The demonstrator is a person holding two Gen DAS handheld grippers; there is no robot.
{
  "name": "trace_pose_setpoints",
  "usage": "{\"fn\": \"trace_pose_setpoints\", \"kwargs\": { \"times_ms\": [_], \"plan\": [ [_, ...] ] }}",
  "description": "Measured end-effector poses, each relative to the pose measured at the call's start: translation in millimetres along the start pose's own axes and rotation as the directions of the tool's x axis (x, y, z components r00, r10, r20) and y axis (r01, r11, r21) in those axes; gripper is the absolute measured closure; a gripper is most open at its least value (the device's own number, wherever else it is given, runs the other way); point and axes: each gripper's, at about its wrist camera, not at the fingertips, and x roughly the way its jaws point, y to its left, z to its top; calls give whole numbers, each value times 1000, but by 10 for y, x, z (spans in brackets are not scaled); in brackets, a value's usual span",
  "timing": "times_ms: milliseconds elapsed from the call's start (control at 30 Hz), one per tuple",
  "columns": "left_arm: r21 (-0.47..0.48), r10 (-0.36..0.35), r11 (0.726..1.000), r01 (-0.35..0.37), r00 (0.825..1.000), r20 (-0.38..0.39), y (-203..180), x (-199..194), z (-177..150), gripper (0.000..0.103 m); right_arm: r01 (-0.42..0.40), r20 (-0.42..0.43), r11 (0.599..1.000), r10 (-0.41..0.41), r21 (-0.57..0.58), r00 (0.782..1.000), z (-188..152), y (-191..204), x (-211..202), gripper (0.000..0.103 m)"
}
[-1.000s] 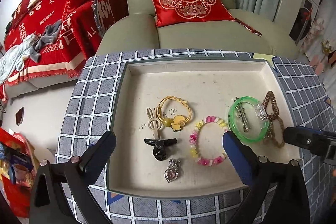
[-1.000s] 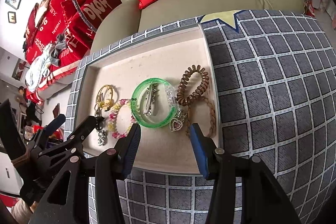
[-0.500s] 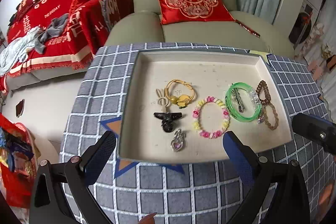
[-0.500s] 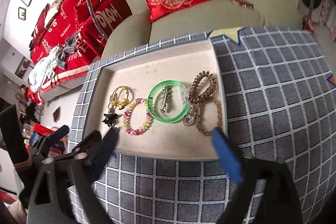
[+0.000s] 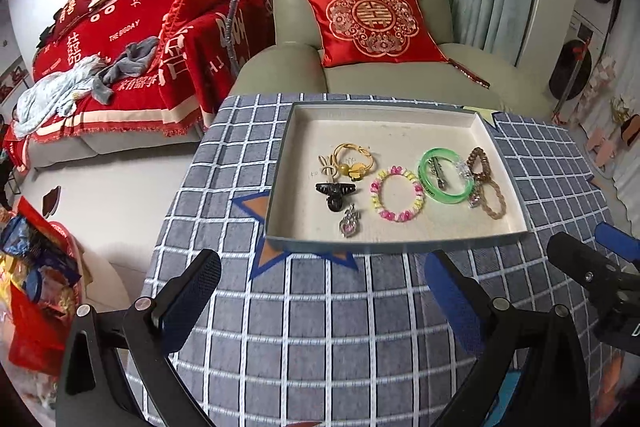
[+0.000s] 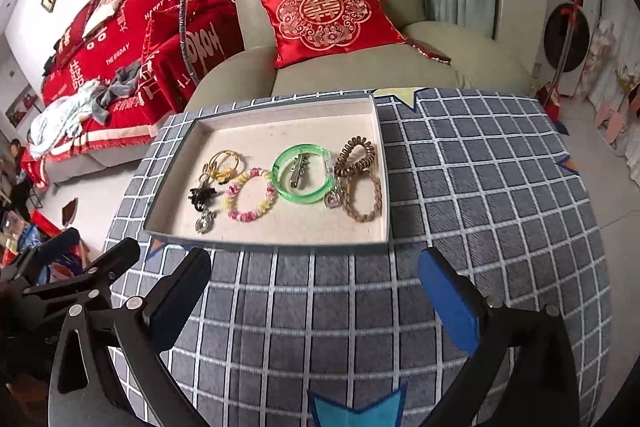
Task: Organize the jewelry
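A shallow beige tray [image 5: 394, 237] [image 6: 264, 241] sits on the checked tablecloth and holds jewelry. In it lie a green bangle [image 5: 442, 175] [image 6: 302, 174] with a metal hair clip inside, a pink and yellow bead bracelet [image 5: 396, 193] [image 6: 250, 194], a yellow hair tie [image 5: 354, 159], a black claw clip [image 5: 335, 191] [image 6: 202, 195], a heart pendant [image 5: 350, 223], and brown coil and braided hair ties [image 5: 488, 183] [image 6: 360, 179]. My left gripper [image 5: 320, 301] and right gripper [image 6: 316, 301] are both open and empty, held above the cloth in front of the tray.
A grey-blue checked cloth [image 5: 328, 327] covers the round table. A green armchair [image 5: 360, 27] with a red cushion [image 5: 370, 21] stands behind it. A red-covered sofa [image 5: 120, 47] is at the left. Bags [image 5: 36, 287] lie on the floor at the left.
Both grippers have pulled back from over the tray toward the table's near side. The right gripper's jaws have opened wider. The jewelry has not moved.
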Motion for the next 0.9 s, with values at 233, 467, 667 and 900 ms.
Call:
{"fn": "trace_pose_setpoints", "kwargs": {
  "times_ms": [233, 467, 667, 900],
  "plan": [
    [-2, 2, 1000, -2, 1000, 25, 52, -317, -59, 0, 42, 40, 999, -41, -30, 998, -101, 97, -302, 0],
    [-36, 22, 999, -22, 1000, 17, 130, -494, -119, 0, 92, 70, 994, -88, -52, 994, -171, 166, -534, 0],
    [-38, 21, 999, -20, 1000, 19, 154, -584, -142, 0, 108, 88, 992, -102, -67, 991, -158, 213, -703, 0],
    [-25, 17, 1000, -16, 999, 30, 155, -691, -140, 0, 117, 89, 992, -112, -53, 990, -155, 228, -775, 0]
  ]
}}
